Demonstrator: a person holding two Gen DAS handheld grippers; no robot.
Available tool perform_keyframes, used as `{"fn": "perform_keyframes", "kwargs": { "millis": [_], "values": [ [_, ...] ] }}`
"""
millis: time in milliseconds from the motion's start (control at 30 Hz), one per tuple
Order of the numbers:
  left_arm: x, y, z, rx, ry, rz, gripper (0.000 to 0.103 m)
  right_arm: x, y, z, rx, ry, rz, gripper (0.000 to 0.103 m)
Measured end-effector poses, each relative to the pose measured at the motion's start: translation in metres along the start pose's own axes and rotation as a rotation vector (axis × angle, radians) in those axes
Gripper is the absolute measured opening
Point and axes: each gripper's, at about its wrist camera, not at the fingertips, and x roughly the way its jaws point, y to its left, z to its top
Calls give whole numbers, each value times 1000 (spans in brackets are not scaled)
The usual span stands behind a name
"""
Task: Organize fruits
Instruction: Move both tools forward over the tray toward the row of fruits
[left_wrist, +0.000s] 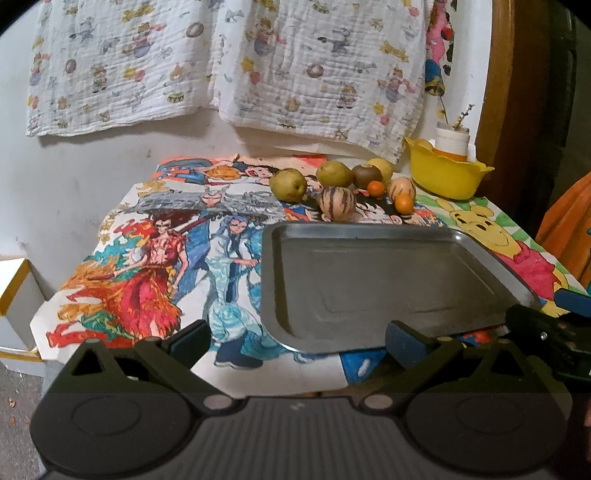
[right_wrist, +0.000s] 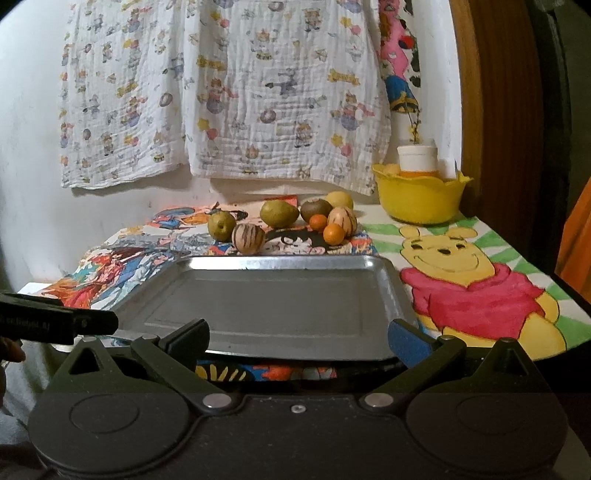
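Observation:
A metal tray (left_wrist: 369, 229) (right_wrist: 280, 263) lies empty on the colourful table cover. Behind it sits a cluster of fruit: two green pears (left_wrist: 288, 184) (left_wrist: 334, 173), a striped melon (left_wrist: 337, 204) (right_wrist: 248, 238), a second striped one (left_wrist: 400, 188) (right_wrist: 342, 220), a brown kiwi (left_wrist: 366, 175) (right_wrist: 316, 209), a yellow lemon (left_wrist: 384, 167) (right_wrist: 340, 199) and two small oranges (left_wrist: 403, 204) (left_wrist: 376, 188) (right_wrist: 333, 234). My left gripper (left_wrist: 297, 341) is open and empty at the tray's near left corner. My right gripper (right_wrist: 298, 338) is open and empty at the tray's near edge.
A yellow bowl (left_wrist: 445, 176) (right_wrist: 419, 201) holding a white jar stands at the back right by a wooden door frame. A printed cloth (right_wrist: 221, 96) hangs on the wall behind. A white box (left_wrist: 16, 291) sits left of the table.

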Motion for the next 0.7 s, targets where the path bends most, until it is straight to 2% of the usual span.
{"fn": "perform_keyframes", "kwargs": {
  "millis": [333,533,700],
  "values": [
    [16,7,31,26,-10,-12,103,23,5,22,-62,-35,-32,103],
    [38,16,61,40,-2,-13,103,50,-1,41,-58,-11,-51,103],
    [62,28,90,-4,24,-33,103,72,-1,57,-78,9,-41,103]
  ]
}}
